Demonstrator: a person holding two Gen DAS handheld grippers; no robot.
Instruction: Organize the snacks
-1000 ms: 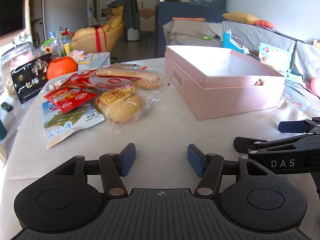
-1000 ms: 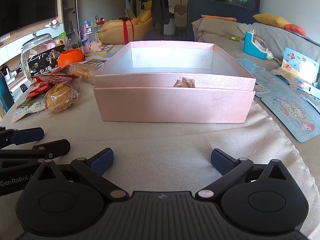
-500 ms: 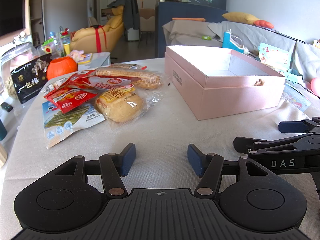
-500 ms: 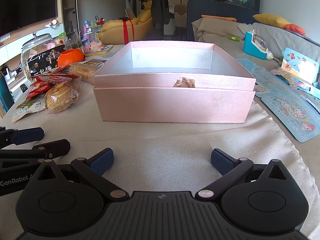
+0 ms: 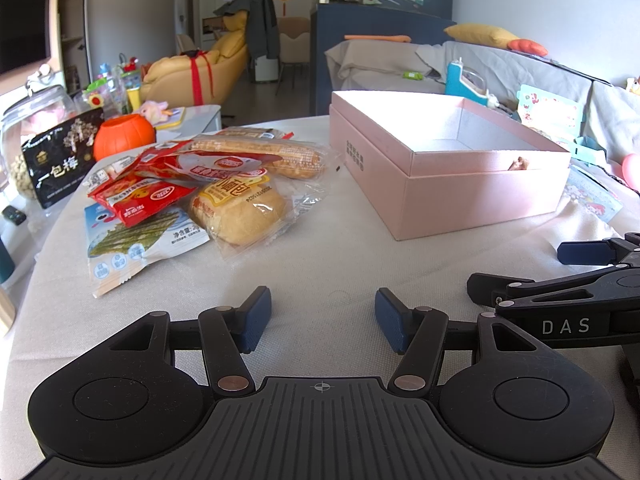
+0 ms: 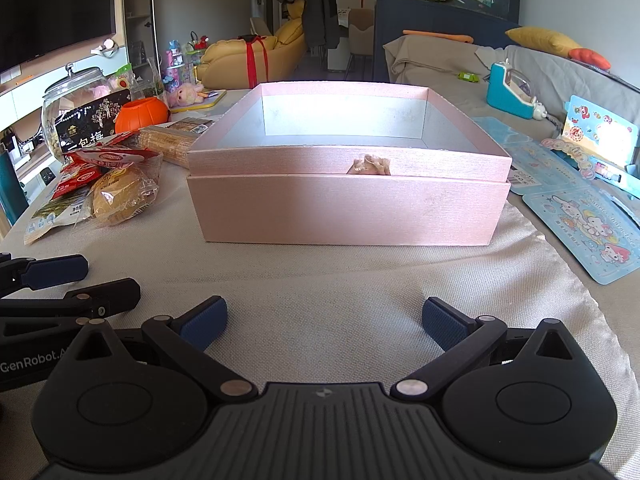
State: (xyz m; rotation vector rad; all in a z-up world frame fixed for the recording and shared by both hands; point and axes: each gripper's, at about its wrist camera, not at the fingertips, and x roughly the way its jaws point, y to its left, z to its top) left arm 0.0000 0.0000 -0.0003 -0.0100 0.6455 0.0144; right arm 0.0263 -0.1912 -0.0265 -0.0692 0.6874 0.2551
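Observation:
An open pink box (image 5: 472,184) stands on the cloth-covered table (image 5: 328,264); it also shows straight ahead in the right wrist view (image 6: 348,212), and nothing shows inside it. A heap of snacks lies to its left: a bagged bun (image 5: 240,212), red packets (image 5: 148,196), a corn pack (image 5: 272,154) and a seaweed bag (image 5: 136,244). The same heap shows in the right wrist view (image 6: 108,188). My left gripper (image 5: 322,318) is open and empty, low over the cloth. My right gripper (image 6: 322,326) is open and empty in front of the box.
A black snack bag (image 5: 60,160), a glass jar (image 5: 24,120) and an orange pumpkin pot (image 5: 124,136) stand at the table's left. Cartoon sticker sheets (image 6: 584,220) lie right of the box. A sofa (image 5: 500,68) is behind.

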